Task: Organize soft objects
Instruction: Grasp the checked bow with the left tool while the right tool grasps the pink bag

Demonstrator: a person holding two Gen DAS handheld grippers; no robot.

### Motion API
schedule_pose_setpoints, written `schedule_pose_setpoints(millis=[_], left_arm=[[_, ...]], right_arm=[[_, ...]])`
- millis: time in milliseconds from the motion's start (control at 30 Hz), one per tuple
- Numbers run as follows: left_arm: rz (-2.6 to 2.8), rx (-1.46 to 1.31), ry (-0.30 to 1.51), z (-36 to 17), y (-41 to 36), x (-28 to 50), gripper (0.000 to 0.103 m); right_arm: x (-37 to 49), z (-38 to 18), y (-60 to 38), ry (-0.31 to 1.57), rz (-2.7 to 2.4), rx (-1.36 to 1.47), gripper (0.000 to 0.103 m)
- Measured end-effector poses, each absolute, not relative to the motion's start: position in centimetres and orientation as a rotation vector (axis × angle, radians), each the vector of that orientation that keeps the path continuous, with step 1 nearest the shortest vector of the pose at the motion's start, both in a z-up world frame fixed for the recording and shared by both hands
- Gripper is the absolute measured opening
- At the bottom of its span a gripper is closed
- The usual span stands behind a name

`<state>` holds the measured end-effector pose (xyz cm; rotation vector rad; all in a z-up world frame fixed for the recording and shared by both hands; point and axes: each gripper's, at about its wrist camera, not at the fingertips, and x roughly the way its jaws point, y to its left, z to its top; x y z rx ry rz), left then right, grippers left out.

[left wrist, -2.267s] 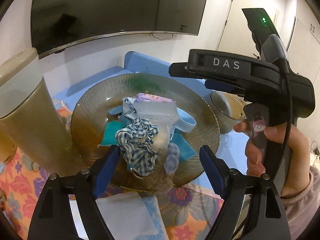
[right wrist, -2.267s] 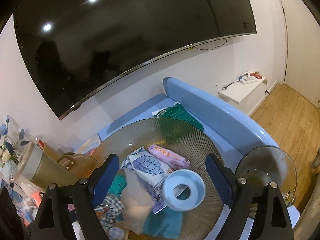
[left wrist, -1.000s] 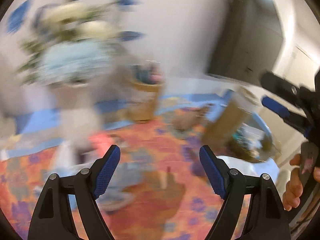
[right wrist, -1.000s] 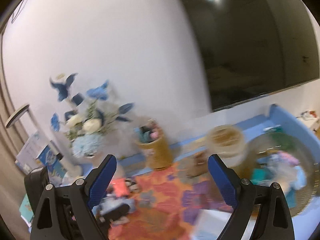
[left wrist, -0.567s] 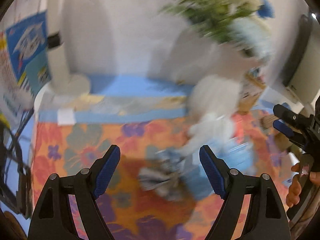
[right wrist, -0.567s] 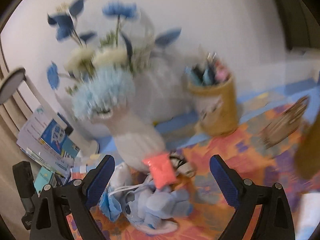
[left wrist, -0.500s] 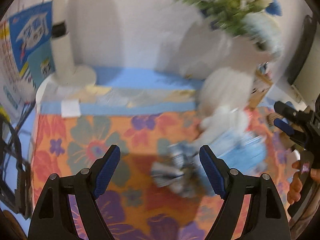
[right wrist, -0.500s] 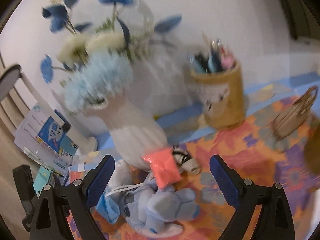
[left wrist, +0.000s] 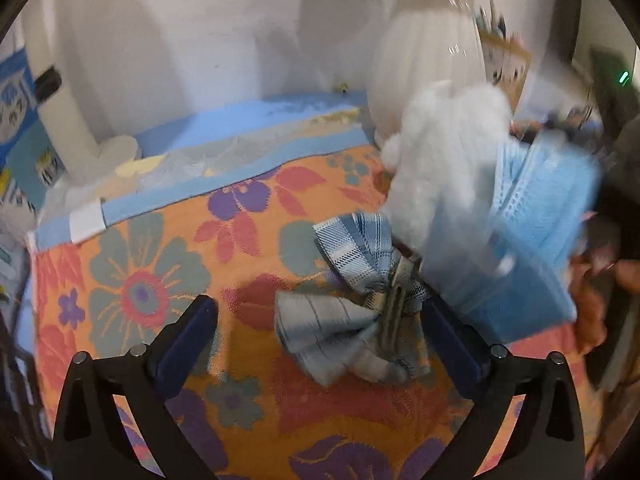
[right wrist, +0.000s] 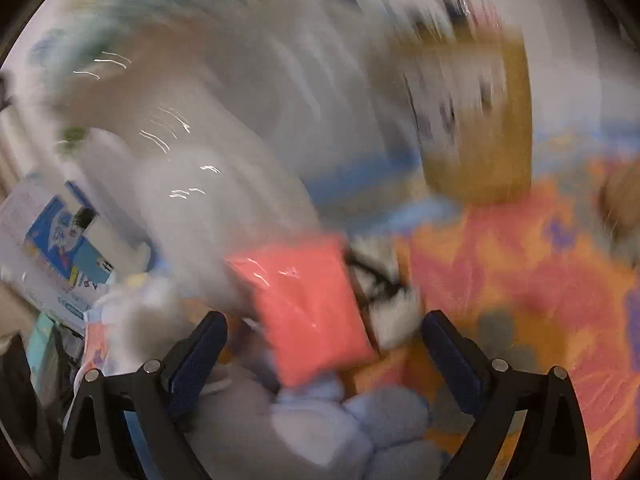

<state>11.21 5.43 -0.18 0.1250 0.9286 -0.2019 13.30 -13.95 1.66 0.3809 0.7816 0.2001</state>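
In the left wrist view a blue plaid fabric bow lies on the floral cloth, between my open, empty left gripper's fingers. A white fluffy toy and a blue face mask sit just beyond it to the right. The right wrist view is blurred: a pink packet leans on a light blue plush toy, both between my open, empty right gripper's fingers.
A white vase stands behind the pink packet. A tan pen holder stands at the right. An orange floral cloth covers the table. A white lamp base and booklets sit at the left.
Both grippers have swung away from the glass plate to the soft things by the vase and moved closer and lower to them. Both stay open.
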Motion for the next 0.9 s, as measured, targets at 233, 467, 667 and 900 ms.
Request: schedule_pose_setpoints(millis=[233, 467, 667, 900], left_arm=[[-0.199, 0.105, 0.925, -0.1, 5.5, 11.3, 0.102], [-0.197, 0.033, 0.895, 0.2, 6.5, 11.3, 0.089], [-0.260, 0.069, 0.843, 0.9, 5.3, 10.6, 0.028], [-0.105, -0.183, 0.710, 2.3, 10.8, 8.7, 0.028]], right_arm=[[13.0, 1.9, -14.4, 0.754, 0.214, 0.409, 0.101], [12.1, 2.9, -14.4, 0.699, 0.292, 0.417, 0.097], [11.6, 3.4, -14.6, 0.668, 0.290, 0.429, 0.037], [8.0, 4.3, -15.7, 0.581, 0.323, 0.463, 0.037]])
